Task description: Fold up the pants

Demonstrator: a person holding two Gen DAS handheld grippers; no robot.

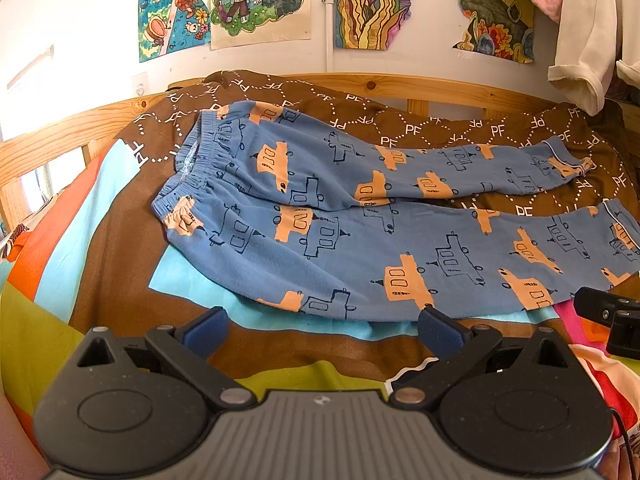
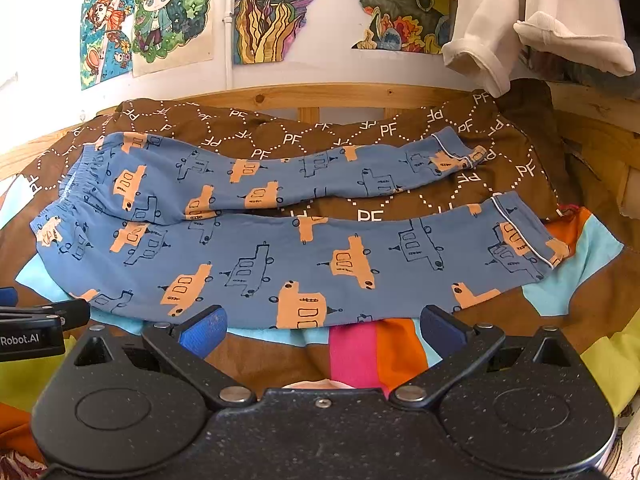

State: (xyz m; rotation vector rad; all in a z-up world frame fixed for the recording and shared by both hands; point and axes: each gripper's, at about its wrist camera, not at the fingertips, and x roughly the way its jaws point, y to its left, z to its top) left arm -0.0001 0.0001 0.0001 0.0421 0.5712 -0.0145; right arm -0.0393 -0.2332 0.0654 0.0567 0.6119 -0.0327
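Blue pants [image 1: 360,240] printed with orange and outlined boats lie spread flat on a bed, waistband [image 1: 188,176] to the left, both legs stretched to the right with cuffs [image 2: 516,236] at the far end. The two legs lie apart, brown cover showing between them. My left gripper [image 1: 322,330] is open just short of the near leg's lower edge, holding nothing. My right gripper [image 2: 322,330] is also open, just before the near leg's hem side edge [image 2: 304,312], with nothing between its blue pads [image 2: 204,330]. The other gripper's tip [image 1: 608,312] shows at the right edge of the left wrist view.
A brown cover with "PF" lettering [image 2: 372,132] and a patchwork blanket [image 1: 100,240] lie under the pants. A wooden bed rail [image 1: 400,88] runs behind. Drawings hang on the wall [image 2: 264,12]. White and pink garments [image 2: 540,32] hang at the upper right.
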